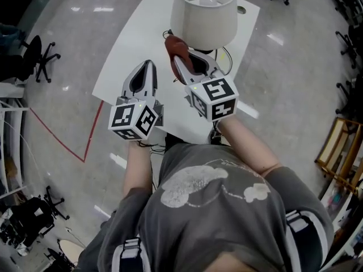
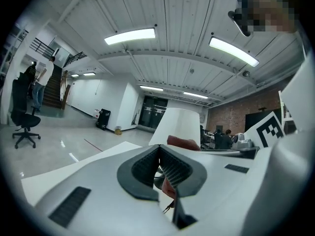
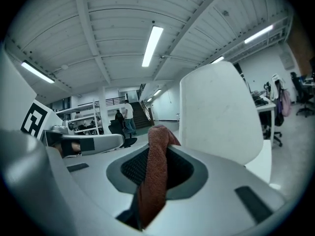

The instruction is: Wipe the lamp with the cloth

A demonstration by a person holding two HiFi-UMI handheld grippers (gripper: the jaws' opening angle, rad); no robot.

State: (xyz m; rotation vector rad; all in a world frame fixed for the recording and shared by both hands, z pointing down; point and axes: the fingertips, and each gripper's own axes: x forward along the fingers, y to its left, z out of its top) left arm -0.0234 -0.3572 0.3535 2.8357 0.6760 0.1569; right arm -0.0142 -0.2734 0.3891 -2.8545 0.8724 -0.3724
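A lamp with a cream shade (image 1: 204, 13) stands on the white table (image 1: 142, 44); the shade (image 3: 219, 112) rises just right of my right jaws and shows ahead as a pale cone (image 2: 178, 124) in the left gripper view. My right gripper (image 1: 180, 58) is shut on a rust-red cloth (image 1: 174, 48), whose fold (image 3: 155, 173) hangs out of the jaws, close to the shade's lower left. My left gripper (image 1: 146, 67) hovers over the table left of the lamp, jaws shut with nothing between them. The cloth (image 2: 184, 142) peeks over its jaws.
A black cord (image 1: 227, 58) runs on the table beside the lamp base. Office chairs (image 1: 34, 58) stand on the grey floor to the left, more at the far right (image 1: 346, 38). A wooden rack (image 1: 337, 152) is at the right edge. People stand by distant stairs (image 3: 127, 117).
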